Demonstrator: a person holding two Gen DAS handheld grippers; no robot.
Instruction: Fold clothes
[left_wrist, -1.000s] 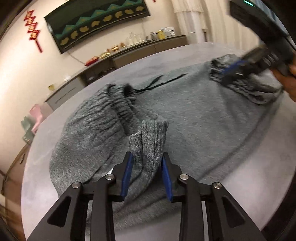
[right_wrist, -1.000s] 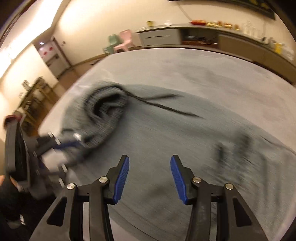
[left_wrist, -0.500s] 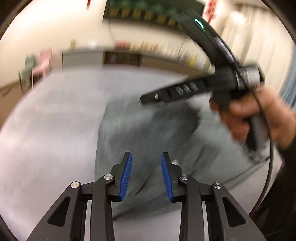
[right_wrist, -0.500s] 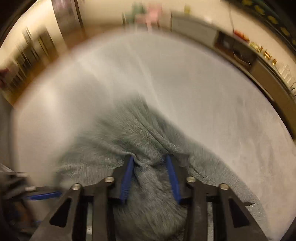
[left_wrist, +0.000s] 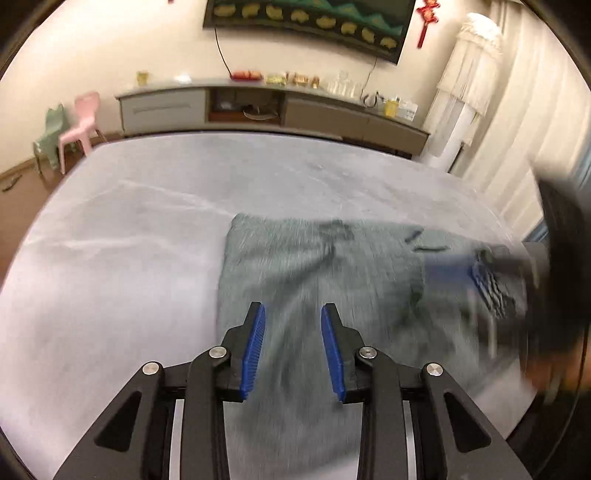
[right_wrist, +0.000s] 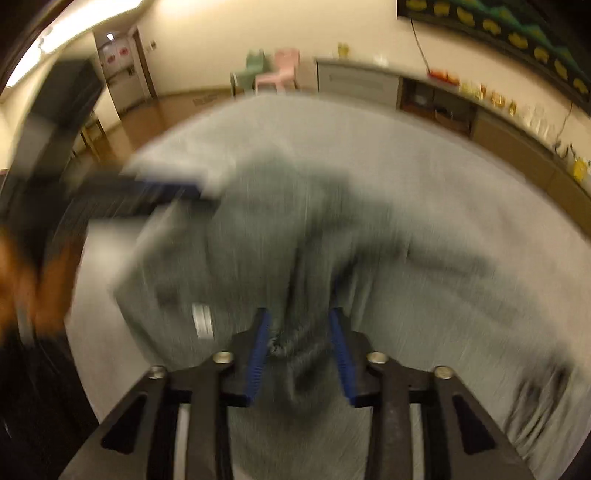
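A grey knit garment (left_wrist: 317, 273) lies spread on the pale grey table (left_wrist: 110, 258), its left edge folded straight. My left gripper (left_wrist: 291, 347) hovers over its near part, open, with the cloth passing flat and blurred beneath the pads. In the right wrist view the garment (right_wrist: 229, 266) is bunched up into my right gripper (right_wrist: 301, 350), which is shut on a thick fold of it. The right gripper (left_wrist: 480, 280) shows as a blur at the garment's right end. The left gripper (right_wrist: 166, 188) is a blur at the upper left.
A person's hand (right_wrist: 33, 280) holds the left gripper at the table's left edge. A long sideboard (left_wrist: 273, 110) with small items runs behind the table. Two small chairs (left_wrist: 77, 122) stand on the floor at the far left, and a curtain (left_wrist: 517, 122) hangs at the right.
My left gripper let go of the cuff it held and swung to face the sideboard. My right gripper closed on a fold of the garment and is dragging it; the cloth now lies folded over.
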